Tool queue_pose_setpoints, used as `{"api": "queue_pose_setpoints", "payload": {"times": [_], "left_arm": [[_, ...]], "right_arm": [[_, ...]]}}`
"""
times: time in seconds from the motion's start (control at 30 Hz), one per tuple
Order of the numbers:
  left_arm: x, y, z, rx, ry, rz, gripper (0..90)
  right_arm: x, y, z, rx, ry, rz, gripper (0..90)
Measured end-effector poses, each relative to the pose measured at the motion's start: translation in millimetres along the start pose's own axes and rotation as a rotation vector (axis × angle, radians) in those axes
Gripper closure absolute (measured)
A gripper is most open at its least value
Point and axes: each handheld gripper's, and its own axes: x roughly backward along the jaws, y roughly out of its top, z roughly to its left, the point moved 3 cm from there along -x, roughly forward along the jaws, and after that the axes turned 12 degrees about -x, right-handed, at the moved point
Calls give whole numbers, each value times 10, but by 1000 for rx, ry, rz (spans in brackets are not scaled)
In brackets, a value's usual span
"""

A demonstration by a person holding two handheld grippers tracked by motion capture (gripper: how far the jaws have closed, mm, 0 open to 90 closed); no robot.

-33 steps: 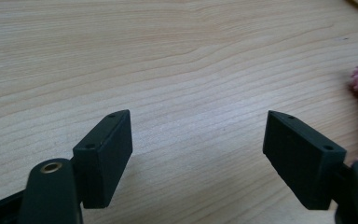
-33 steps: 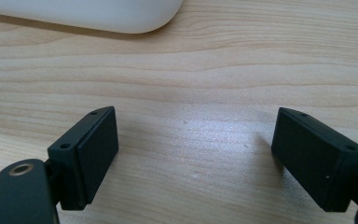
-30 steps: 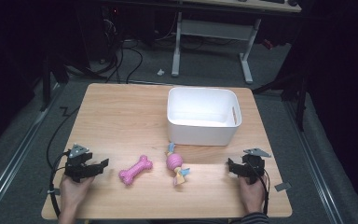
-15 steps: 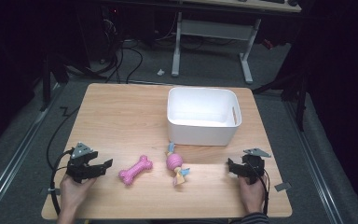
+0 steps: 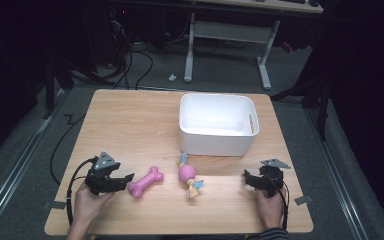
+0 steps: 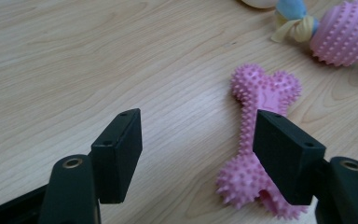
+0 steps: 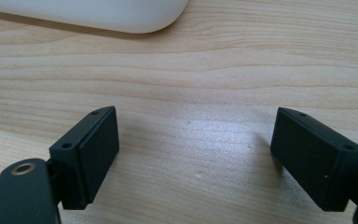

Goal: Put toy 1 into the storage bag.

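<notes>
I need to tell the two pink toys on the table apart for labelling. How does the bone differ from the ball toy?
The bone is one solid pink piece with knobbed ends; the ball toy is a round pink ball threaded on a blue and yellow rope. The bone lies nearer the left gripper, just ahead of its open jaws; the ball toy lies mid-table, in front of the white bin. Both are spiky, pink and lying loose on the table.

A pink spiky rubber bone-shaped toy [image 5: 145,181] lies flat on the light wooden table [image 5: 130,125], near its front edge and left of the middle, slanted, its far knob end pointing right and away from that edge.
</notes>
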Motion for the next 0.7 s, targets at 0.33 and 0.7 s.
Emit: {"api": "queue_pose_setpoints", "payload": {"times": [0.33, 0.7], "left_arm": [[-151, 133, -157, -58, -58, 55, 377], [-335, 203, -263, -99, -119, 140, 433]], "right_arm": [[0, 0, 0, 1, 0, 0, 152], [1, -2, 3, 3, 4, 0, 152]]}}
